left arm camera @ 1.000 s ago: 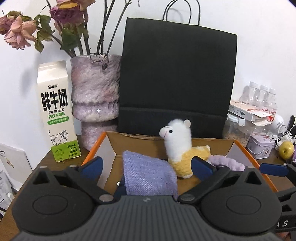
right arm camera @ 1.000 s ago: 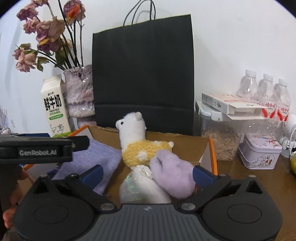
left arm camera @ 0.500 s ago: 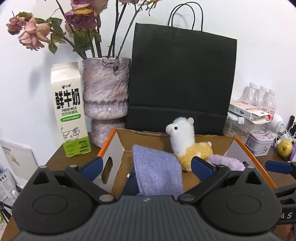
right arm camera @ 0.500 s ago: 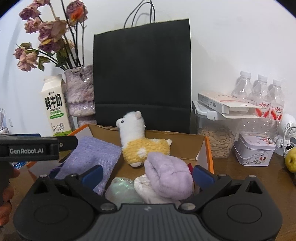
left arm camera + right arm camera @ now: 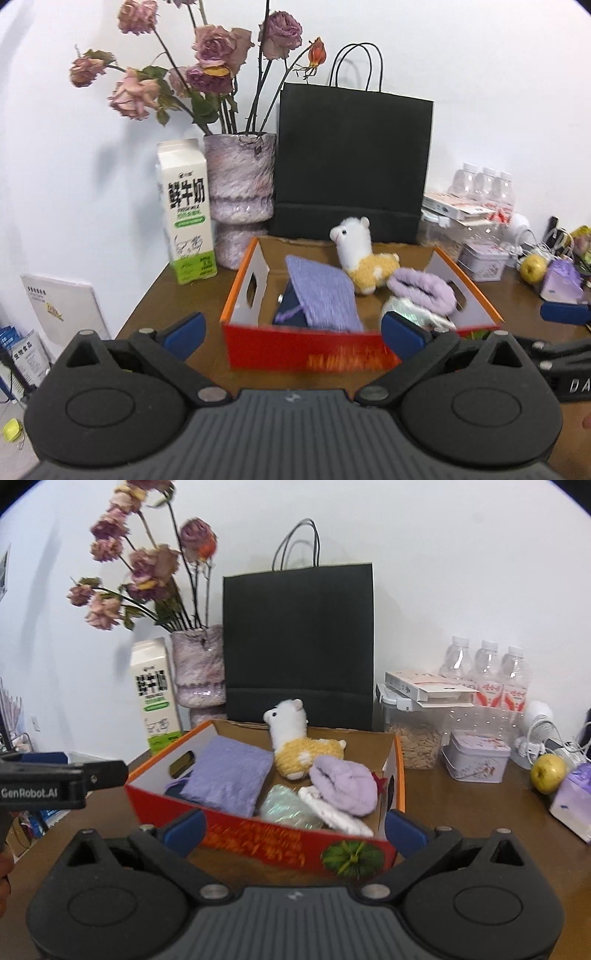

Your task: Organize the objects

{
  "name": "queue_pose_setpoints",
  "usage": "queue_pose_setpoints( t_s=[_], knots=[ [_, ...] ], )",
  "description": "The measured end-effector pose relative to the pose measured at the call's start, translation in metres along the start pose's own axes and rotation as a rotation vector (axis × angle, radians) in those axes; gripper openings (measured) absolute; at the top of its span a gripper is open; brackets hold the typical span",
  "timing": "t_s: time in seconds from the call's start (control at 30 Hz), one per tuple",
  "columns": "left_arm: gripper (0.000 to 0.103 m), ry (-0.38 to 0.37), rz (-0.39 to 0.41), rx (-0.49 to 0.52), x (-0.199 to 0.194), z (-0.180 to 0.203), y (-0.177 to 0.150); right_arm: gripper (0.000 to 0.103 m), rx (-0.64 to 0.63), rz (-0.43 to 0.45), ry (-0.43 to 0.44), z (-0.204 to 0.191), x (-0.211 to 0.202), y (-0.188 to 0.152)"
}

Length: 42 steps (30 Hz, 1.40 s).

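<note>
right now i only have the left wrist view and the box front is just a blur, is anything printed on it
Observer: Yes. The right wrist view shows a green pumpkin picture near the right corner of the front wall of the box.
Operator: whats next to the fluffy purple thing, i only see a pale scrap
Observer: A shimmery pale green packet lies beside a white cloth item, which the fluffy purple piece partly covers.
Operator: is the right gripper holding anything
Observer: No. The right gripper is open, with nothing between its fingers, just in front of the box.
</note>
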<state>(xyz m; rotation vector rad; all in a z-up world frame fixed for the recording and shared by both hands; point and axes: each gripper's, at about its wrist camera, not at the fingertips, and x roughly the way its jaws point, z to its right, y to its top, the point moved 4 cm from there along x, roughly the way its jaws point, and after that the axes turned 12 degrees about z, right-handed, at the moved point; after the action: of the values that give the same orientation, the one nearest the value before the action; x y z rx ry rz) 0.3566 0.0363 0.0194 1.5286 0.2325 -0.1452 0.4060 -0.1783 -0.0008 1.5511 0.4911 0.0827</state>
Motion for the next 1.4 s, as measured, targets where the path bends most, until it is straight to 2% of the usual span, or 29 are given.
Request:
queue_pose_setpoints(
  t_s=[0.33, 0.67, 1.4],
  knots=[
    [0.103, -0.004, -0.023, 0.016, -0.079, -0.004, -0.023, 0.103, 0.016, 0.018, 0.003, -0.022, -0.078, -0.014],
    [0.103, -0.022, -0.06, -0.009, -0.117, 0.0, -0.046, 0.103, 0.015, 0.02, -0.002, -0.032, -0.129, -0.031],
    [0.103, -0.02, -0.042, -0.01, -0.145, 0.003, -0.043, 0.103, 0.001, 0.026, 0.002, -0.042, -0.151, -0.032]
  ],
)
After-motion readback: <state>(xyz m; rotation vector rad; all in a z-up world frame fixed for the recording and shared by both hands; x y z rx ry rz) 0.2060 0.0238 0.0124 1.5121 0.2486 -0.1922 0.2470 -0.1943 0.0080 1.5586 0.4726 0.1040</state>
